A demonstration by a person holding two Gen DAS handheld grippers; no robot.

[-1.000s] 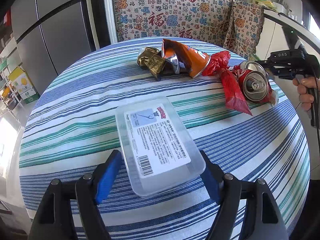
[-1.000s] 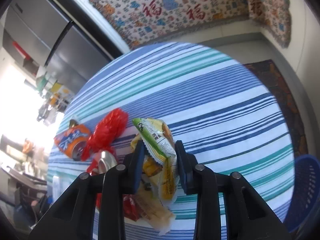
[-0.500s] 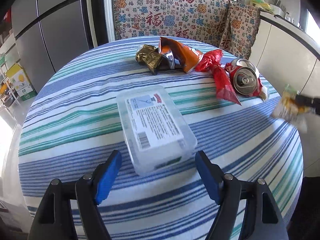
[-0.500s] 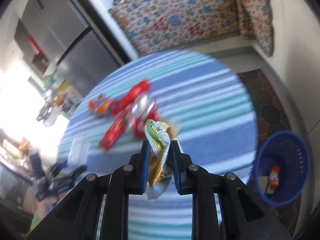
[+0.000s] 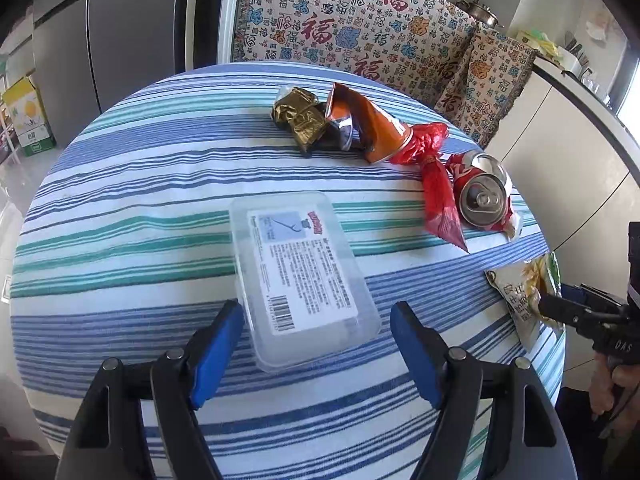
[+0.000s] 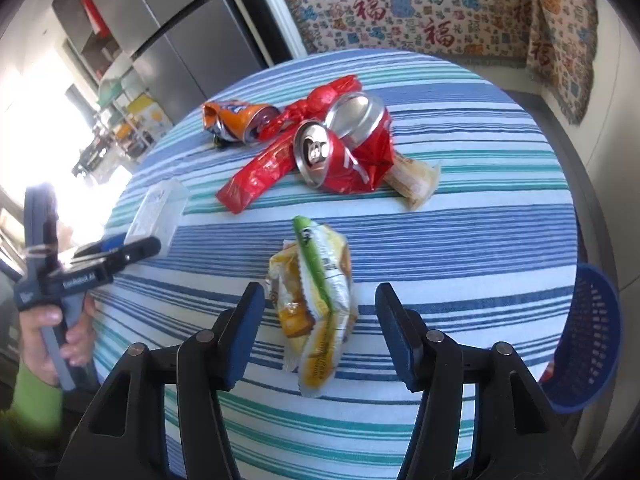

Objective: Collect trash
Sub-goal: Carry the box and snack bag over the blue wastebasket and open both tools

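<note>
Opening over the snack wrapper [image 6: 316, 300], the right gripper [image 6: 320, 316] risked dropping it short of the blue basket [image 6: 588, 340]; left gripper [image 5: 316, 344] stood wide, empty.

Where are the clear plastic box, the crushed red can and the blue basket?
clear plastic box [image 5: 304, 276]: left wrist view, on its printed lid label.
crushed red can [image 6: 348, 156]: right wrist view, on its dented red side.
blue basket [image 6: 588, 328]: right wrist view, on its slatted wall.
</note>
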